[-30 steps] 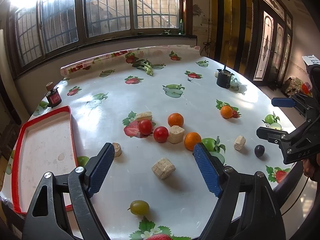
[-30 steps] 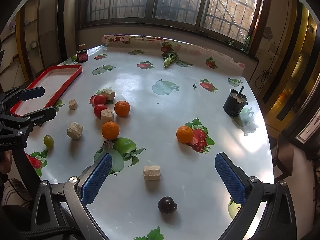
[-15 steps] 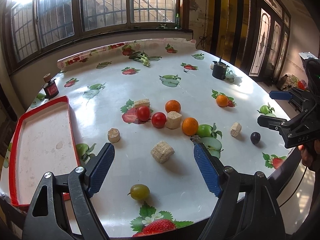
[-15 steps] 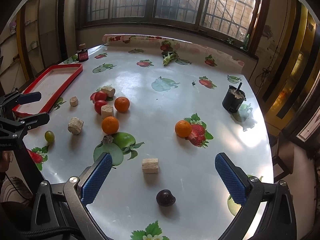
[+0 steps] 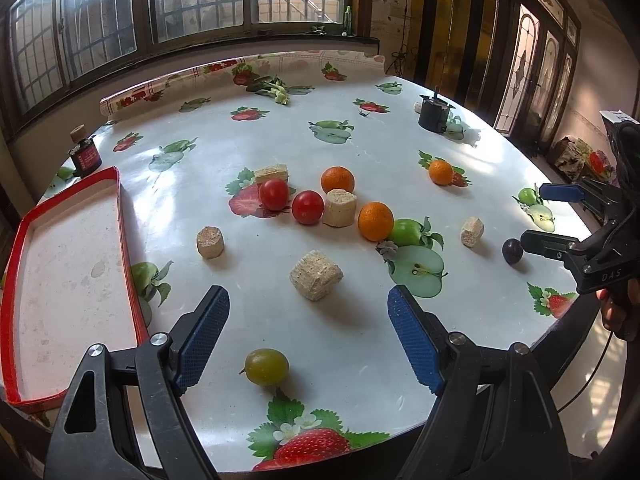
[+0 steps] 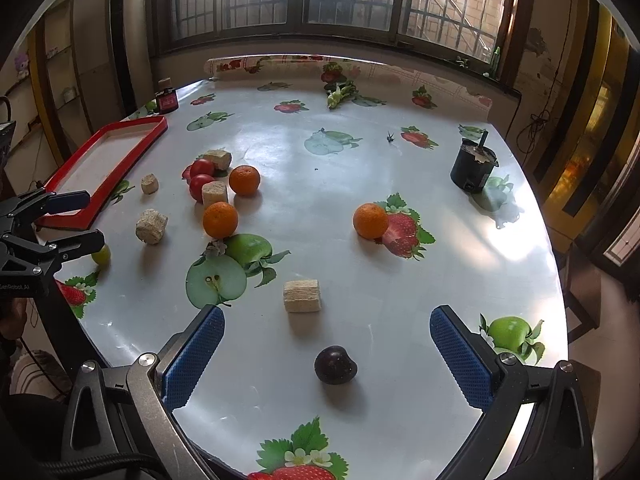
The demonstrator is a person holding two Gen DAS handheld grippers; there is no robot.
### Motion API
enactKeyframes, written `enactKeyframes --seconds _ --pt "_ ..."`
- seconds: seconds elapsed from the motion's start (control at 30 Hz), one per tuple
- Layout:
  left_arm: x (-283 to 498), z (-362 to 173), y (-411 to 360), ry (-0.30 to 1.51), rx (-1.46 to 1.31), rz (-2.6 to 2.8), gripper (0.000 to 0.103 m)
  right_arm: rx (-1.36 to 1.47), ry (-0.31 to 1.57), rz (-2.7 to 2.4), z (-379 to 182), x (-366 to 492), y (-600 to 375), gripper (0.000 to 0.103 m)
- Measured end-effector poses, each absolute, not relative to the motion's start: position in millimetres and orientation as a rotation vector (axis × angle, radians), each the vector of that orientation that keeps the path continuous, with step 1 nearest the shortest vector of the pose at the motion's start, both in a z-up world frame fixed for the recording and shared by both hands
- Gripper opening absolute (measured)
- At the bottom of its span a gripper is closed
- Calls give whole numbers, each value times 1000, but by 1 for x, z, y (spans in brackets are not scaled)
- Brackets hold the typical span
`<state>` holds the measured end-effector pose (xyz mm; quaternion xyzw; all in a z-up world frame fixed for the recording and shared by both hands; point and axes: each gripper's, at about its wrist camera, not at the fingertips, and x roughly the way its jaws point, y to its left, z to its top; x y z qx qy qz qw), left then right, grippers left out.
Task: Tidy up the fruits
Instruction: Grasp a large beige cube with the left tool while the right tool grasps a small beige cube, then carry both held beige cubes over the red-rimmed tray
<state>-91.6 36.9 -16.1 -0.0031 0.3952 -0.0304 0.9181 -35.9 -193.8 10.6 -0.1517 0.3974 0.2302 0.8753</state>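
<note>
Fruit lies scattered on a round table with a fruit-print cloth. My left gripper is open and empty above a green grape near the front edge. Beyond it lie two red tomatoes, three oranges and a dark plum. My right gripper is open and empty, with the plum on the table between its fingers. An empty red tray lies at the left edge; it also shows in the right wrist view.
Several beige biscuit blocks lie among the fruit. A black cup stands at the far right. A small dark jar stands behind the tray. A leafy sprig lies at the back.
Both grippers have drawn back toward the table's near edges. The grape and the plum now sit closer to the jaws. Nothing on the table has moved.
</note>
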Motion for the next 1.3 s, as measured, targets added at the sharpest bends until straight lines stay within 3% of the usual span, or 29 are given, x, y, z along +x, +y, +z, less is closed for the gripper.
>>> enactKeyframes --seconds 0.37,0.6,0.7,0.77,0.83,0.9,0.97,1.03,1.07,1.3 --pt "-64 -25 47 857 -14 -72 82 -303 899 515 -9 -18 -177 101" --pt "-43 -40 41 905 25 -84 82 -287 946 524 -25 3 -164 90" --pt "-37 -48 39 930 36 -81 79 -297 965 516 -33 10 -160 81" --pt "-32 -52 40 954 29 -96 69 -293 992 517 -39 13 -159 77" --pt "-29 -58 42 983 9 -114 54 -296 1015 522 -45 14 -157 67" --pt "-27 -61 42 997 -3 -131 40 -311 1009 518 -48 13 -155 65" --pt "-28 -60 40 992 12 -127 40 -336 1020 506 -47 13 -156 56" --pt "-32 -59 39 988 12 -133 40 -330 1024 497 -44 13 -158 34" --pt "-33 -58 39 982 11 -134 40 -319 1027 496 -43 14 -160 31" --pt "-42 -44 50 937 -24 -115 40 -283 994 498 -31 12 -162 28"
